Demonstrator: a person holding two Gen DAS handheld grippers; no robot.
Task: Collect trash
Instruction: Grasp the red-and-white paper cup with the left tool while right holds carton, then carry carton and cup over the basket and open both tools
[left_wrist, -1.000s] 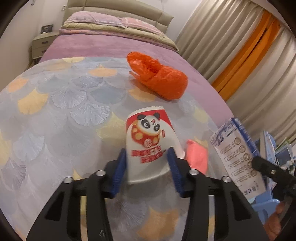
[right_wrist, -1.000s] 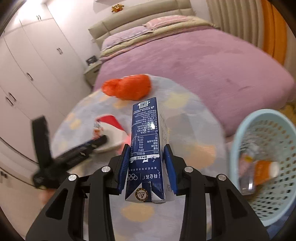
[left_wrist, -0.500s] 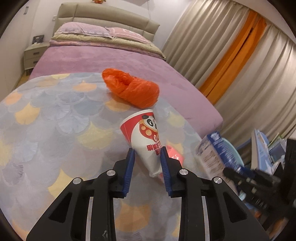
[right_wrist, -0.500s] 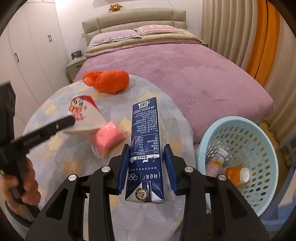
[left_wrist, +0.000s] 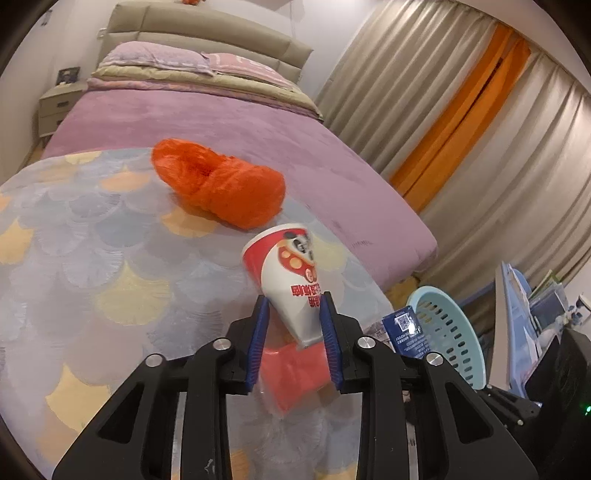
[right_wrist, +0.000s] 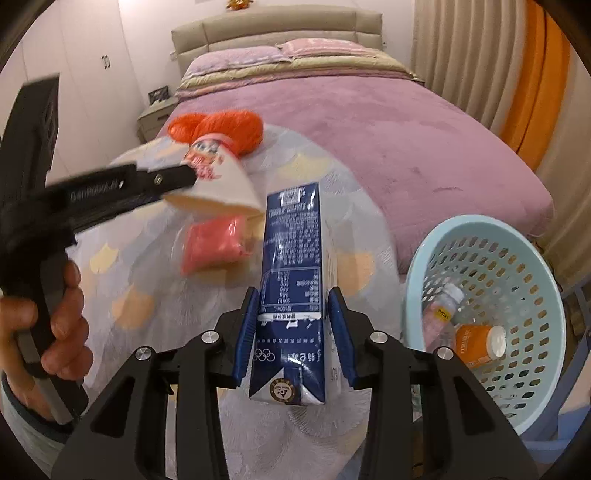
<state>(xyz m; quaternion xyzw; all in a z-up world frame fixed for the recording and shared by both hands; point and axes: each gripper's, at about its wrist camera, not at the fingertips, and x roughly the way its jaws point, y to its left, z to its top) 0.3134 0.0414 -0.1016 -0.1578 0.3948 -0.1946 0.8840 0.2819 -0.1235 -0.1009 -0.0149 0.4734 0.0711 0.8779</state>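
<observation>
Beside the round table (right_wrist: 332, 424) and below its edge we see a light blue perforated basket (right_wrist: 524, 258), and in it lie a clear bottle with a white cap (right_wrist: 441, 308) and an orange bottle with a white cap (right_wrist: 478, 341), side by side on the bottom. On our right gripper (right_wrist: 293, 326) the blue pads flank a dark blue carton (right_wrist: 291, 258); the carton stands upright between them with its folded bottom toward the camera, and narrow gaps show on both sides, since these jaws are opening and no longer press on it. The carton sits over the table's edge, just left of the basket in this view. Our left gripper (left_wrist: 295, 334) is clenched on a paper cup with a panda print (left_wrist: 291, 280): the blue pads squeeze its narrow lower part, the jaws closing further, and the cup tilts with its red rim up and to the left, lifted off the cloth. Directly under the cup a pink packet in clear wrap (left_wrist: 295, 373) lies on the patterned tablecloth (left_wrist: 92, 258). Farther back on the table rests a crumpled orange plastic bag (left_wrist: 221, 188), well apart from both grippers. From the right wrist view we also see a hand (right_wrist: 48, 325) gripping the left tool's handle. Behind the table stands a bed with a purple cover (right_wrist: 388, 129).
</observation>
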